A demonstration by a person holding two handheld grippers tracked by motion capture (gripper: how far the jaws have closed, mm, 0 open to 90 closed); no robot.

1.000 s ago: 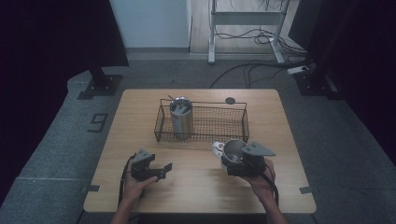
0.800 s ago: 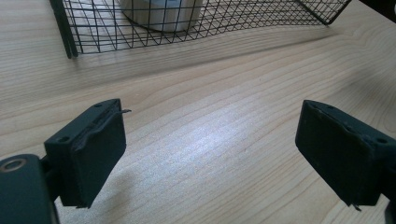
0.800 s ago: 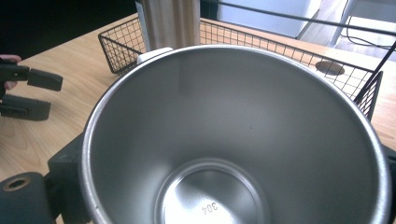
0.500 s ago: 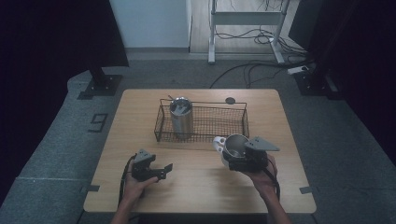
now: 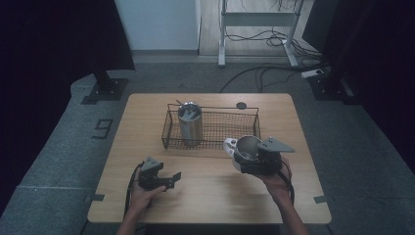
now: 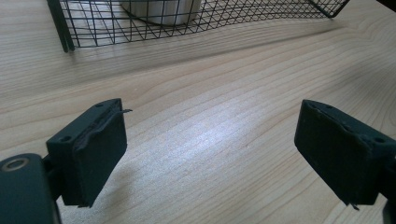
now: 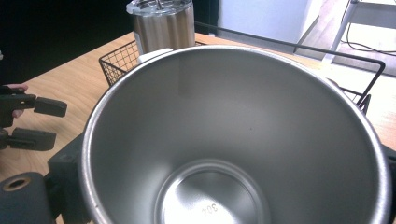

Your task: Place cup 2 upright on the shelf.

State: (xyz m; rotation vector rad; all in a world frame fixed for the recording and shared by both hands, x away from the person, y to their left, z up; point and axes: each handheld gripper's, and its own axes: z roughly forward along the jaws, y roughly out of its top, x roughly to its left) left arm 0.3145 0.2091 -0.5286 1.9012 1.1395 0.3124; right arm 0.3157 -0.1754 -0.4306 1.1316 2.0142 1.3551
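High view: steel cup held at right, basket ahead.
Left gripper (image 5: 169, 178) idle on table (image 5: 205, 196), jaws wide apart, nothing between. Wire basket (image 5: 210, 128) mid-table, one lidded tumbler (image 5: 190, 122) upright at its left end. Right gripper (image 5: 243, 163) clamped on one open cup (image 5: 248, 148), just short of basket's near rim. Best lifted clear of rim, kept level, lowered into free right half. Counted: two grippers, two steel vessels, one basket.

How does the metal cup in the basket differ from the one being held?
The cup in the basket stands upright with a lid on top; the held cup is open and empty, gripped by the right gripper outside the wire basket. The basket cup looks taller and narrower. Both are shiny steel.
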